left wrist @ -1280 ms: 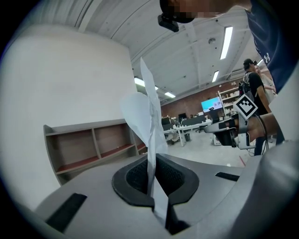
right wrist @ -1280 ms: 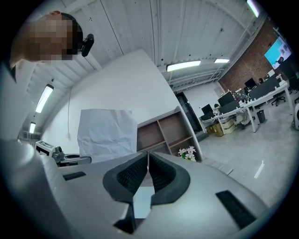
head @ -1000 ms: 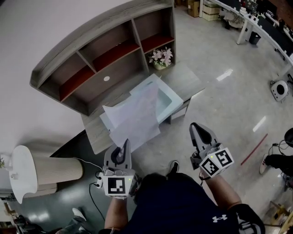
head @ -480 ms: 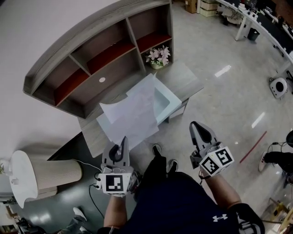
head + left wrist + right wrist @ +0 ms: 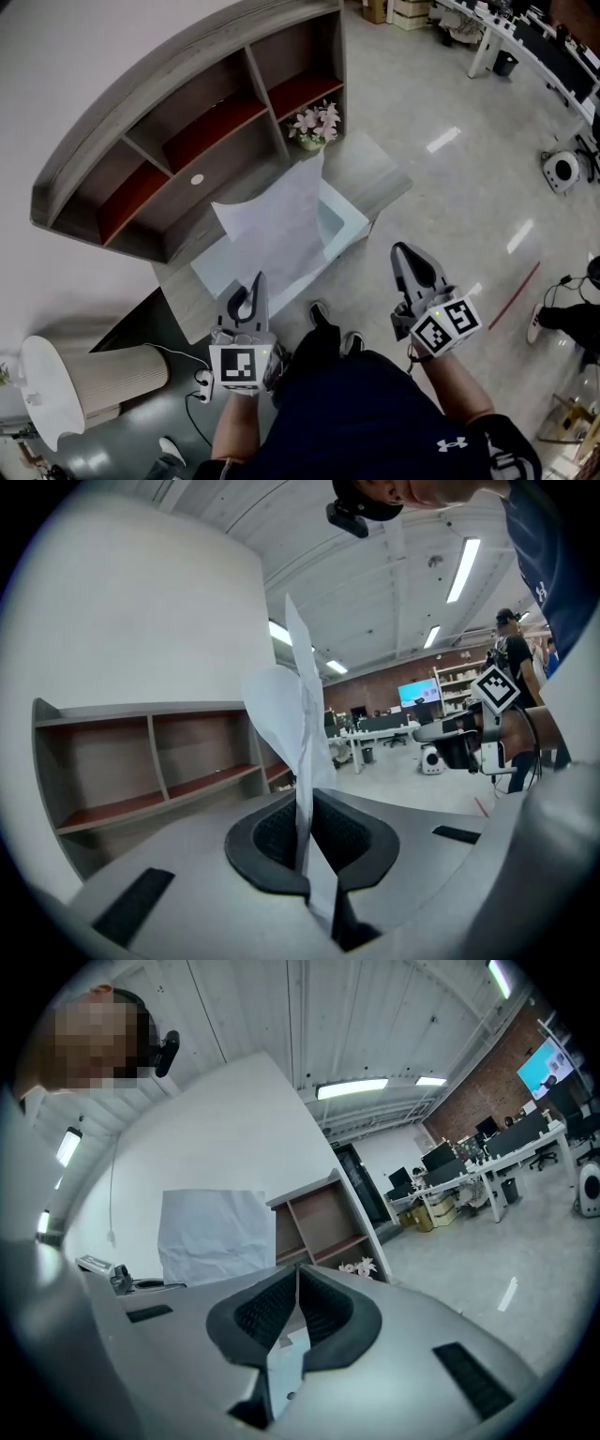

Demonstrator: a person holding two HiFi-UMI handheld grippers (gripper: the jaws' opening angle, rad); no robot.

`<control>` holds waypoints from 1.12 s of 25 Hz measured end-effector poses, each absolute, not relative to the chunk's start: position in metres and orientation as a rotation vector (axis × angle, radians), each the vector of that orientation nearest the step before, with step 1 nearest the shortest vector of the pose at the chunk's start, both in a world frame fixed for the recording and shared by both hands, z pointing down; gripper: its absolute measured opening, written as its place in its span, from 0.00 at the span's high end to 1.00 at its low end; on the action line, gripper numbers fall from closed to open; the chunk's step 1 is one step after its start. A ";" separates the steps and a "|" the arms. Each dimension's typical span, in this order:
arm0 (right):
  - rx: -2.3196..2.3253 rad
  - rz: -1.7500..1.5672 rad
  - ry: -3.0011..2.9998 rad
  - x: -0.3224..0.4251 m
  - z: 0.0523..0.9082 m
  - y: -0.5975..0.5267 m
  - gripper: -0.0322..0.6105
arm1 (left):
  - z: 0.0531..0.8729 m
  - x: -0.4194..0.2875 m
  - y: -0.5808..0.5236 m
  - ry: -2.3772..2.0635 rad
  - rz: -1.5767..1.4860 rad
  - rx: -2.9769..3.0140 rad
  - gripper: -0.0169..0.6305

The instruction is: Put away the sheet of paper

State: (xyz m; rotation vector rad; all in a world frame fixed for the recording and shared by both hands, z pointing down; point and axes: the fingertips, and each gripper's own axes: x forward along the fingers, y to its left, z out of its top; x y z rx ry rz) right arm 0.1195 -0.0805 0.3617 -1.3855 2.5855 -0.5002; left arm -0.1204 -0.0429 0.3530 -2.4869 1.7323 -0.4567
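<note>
left tool [image 5: 255,281] clamped on the sheet of paper [image 5: 281,230]

the sheet hangs over a pale tray [image 5: 352,214] on the counter [image 5: 375,164], in front of the wooden shelf [image 5: 187,112]. right tool [image 5: 405,251] is closed, empty, above the glossy floor [image 5: 450,206]. both have edged nearer the counter since a second ago.

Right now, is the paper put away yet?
Not yet. Picking up looks done: the left gripper is shut on the sheet of paper, held up before the shelf. The right gripper is shut and empty. Left to do: set the paper down in its place and let go.
</note>
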 end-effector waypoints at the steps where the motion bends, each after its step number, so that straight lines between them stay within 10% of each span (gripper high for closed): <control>1: -1.390 -0.504 2.584 0.117 0.363 -0.085 0.92 | 0.354 -0.122 -0.049 1.727 -0.450 -2.491 0.94; 28: -1.309 -0.678 2.735 0.020 0.407 -0.194 0.92 | 0.457 -0.176 -0.133 1.834 -0.503 -2.708 0.94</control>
